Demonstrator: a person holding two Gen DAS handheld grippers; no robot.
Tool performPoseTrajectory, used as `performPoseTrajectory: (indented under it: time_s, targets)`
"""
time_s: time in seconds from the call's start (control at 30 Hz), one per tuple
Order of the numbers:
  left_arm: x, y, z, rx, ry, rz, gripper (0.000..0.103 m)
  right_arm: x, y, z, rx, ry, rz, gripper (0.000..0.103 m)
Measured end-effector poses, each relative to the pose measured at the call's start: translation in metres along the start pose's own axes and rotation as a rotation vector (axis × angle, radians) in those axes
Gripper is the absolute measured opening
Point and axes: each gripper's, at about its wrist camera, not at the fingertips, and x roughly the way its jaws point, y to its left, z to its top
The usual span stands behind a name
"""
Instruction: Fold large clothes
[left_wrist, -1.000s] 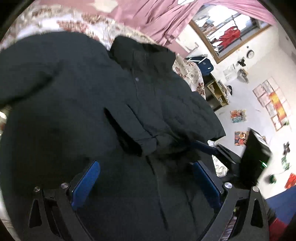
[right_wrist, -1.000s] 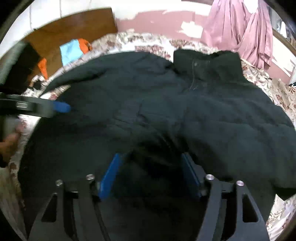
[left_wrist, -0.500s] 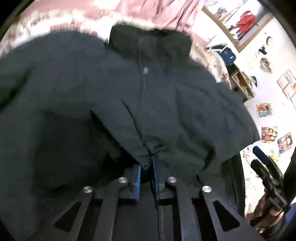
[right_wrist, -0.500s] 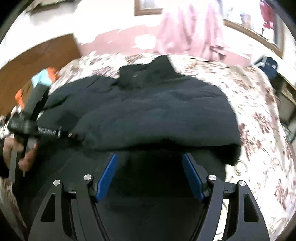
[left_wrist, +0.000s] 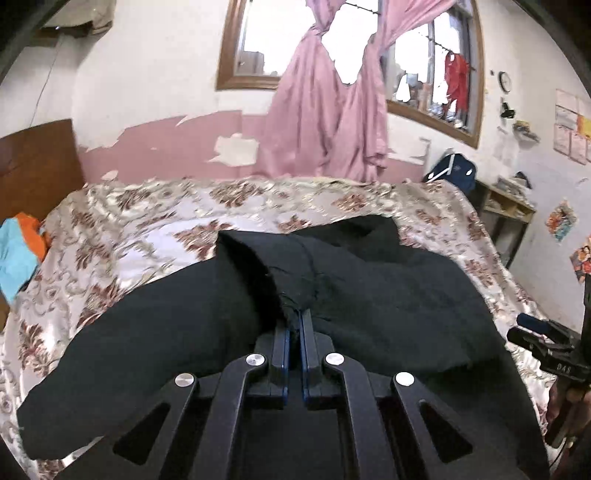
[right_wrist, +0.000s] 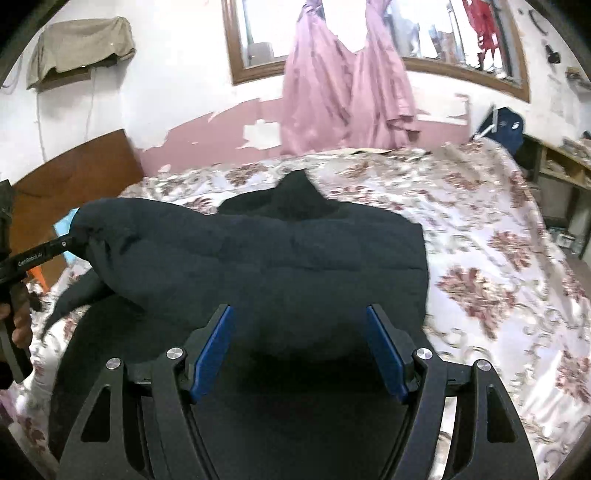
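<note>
A large black padded jacket (left_wrist: 369, 295) lies on a floral bedspread (left_wrist: 122, 236). My left gripper (left_wrist: 293, 325) is shut on a bunched fold of the jacket and holds it raised over the garment. In the right wrist view the jacket (right_wrist: 277, 258) is doubled over on the bed, and the left gripper (right_wrist: 70, 242) pinches its left corner. My right gripper (right_wrist: 299, 325) is open, its blue pads (right_wrist: 212, 347) spread above the near part of the jacket, holding nothing. It also shows at the right edge of the left wrist view (left_wrist: 532, 325).
A wooden headboard (right_wrist: 74, 173) stands at the left with blue and orange clothes (left_wrist: 18, 251) beside it. Pink curtains (left_wrist: 332, 110) hang at the window behind the bed. A shelf with a dark blue bag (left_wrist: 452, 171) stands at the right.
My left gripper closed on the jacket's lower part and lifted it up and forward, folding the jacket over itself. My right gripper stayed open and pulled back toward the near edge.
</note>
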Motion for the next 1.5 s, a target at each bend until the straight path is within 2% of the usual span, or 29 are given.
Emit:
performPoseTrajectory:
  time_s: [0.13, 0.2, 0.33, 0.4, 0.5, 0.6, 0.7, 0.73, 0.77, 0.8, 0.83, 0.87, 0.97, 1.2, 1.3, 1.4, 1.5]
  targets:
    - [0.022, 0.014, -0.026, -0.001, 0.1, 0.051, 0.005, 0.039, 0.023, 0.003, -0.005, 0.046, 0.033, 0.067]
    - [0.033, 0.022, -0.043, -0.01, 0.146, 0.061, 0.005, 0.068, 0.036, 0.005, -0.034, 0.114, 0.037, 0.067]
    - [0.067, 0.027, -0.071, -0.009, 0.256, 0.061, 0.005, 0.129, 0.06, -0.003, -0.153, 0.242, -0.062, 0.067]
    - [0.075, 0.03, -0.081, -0.015, 0.284, 0.059, 0.005, 0.154, 0.064, -0.01, -0.192, 0.305, -0.124, 0.068]
    - [0.082, 0.039, -0.088, -0.061, 0.293, 0.023, 0.009, 0.172, 0.071, -0.016, -0.242, 0.325, -0.161, 0.073]
    - [0.077, 0.055, -0.093, -0.168, 0.282, -0.078, 0.01, 0.182, 0.083, -0.024, -0.288, 0.317, -0.192, 0.079]
    - [0.061, 0.071, -0.099, -0.25, 0.264, -0.108, 0.027, 0.182, 0.091, -0.025, -0.31, 0.3, -0.211, 0.08]
    - [0.051, 0.077, -0.101, -0.276, 0.246, -0.108, 0.039, 0.18, 0.09, -0.025, -0.304, 0.292, -0.203, 0.081]
    - [0.038, 0.082, -0.103, -0.309, 0.221, -0.126, 0.057, 0.177, 0.09, -0.023, -0.296, 0.282, -0.194, 0.081]
    - [0.026, 0.088, -0.105, -0.349, 0.189, -0.139, 0.069, 0.173, 0.089, -0.022, -0.289, 0.275, -0.191, 0.082]
    - [0.01, 0.097, -0.109, -0.398, 0.143, -0.132, 0.088, 0.168, 0.089, -0.022, -0.282, 0.271, -0.195, 0.082]
    - [-0.007, 0.106, -0.115, -0.446, 0.091, -0.118, 0.094, 0.16, 0.089, -0.02, -0.267, 0.261, -0.198, 0.082]
    - [-0.039, 0.134, -0.135, -0.554, 0.026, -0.103, 0.097, 0.135, 0.095, -0.02, -0.226, 0.239, -0.152, 0.082]
    - [-0.068, 0.233, -0.201, -0.881, 0.025, -0.089, 0.097, 0.108, 0.148, -0.006, -0.291, 0.227, -0.078, 0.084]
    - [-0.073, 0.27, -0.225, -1.03, 0.04, -0.025, 0.098, 0.108, 0.172, 0.001, -0.298, 0.201, -0.059, 0.084]
    - [-0.072, 0.302, -0.246, -1.186, 0.039, -0.035, 0.098, 0.115, 0.19, 0.005, -0.266, 0.197, -0.038, 0.084]
    - [-0.064, 0.324, -0.257, -1.287, 0.036, -0.032, 0.098, 0.133, 0.206, 0.007, -0.199, 0.22, -0.033, 0.084]
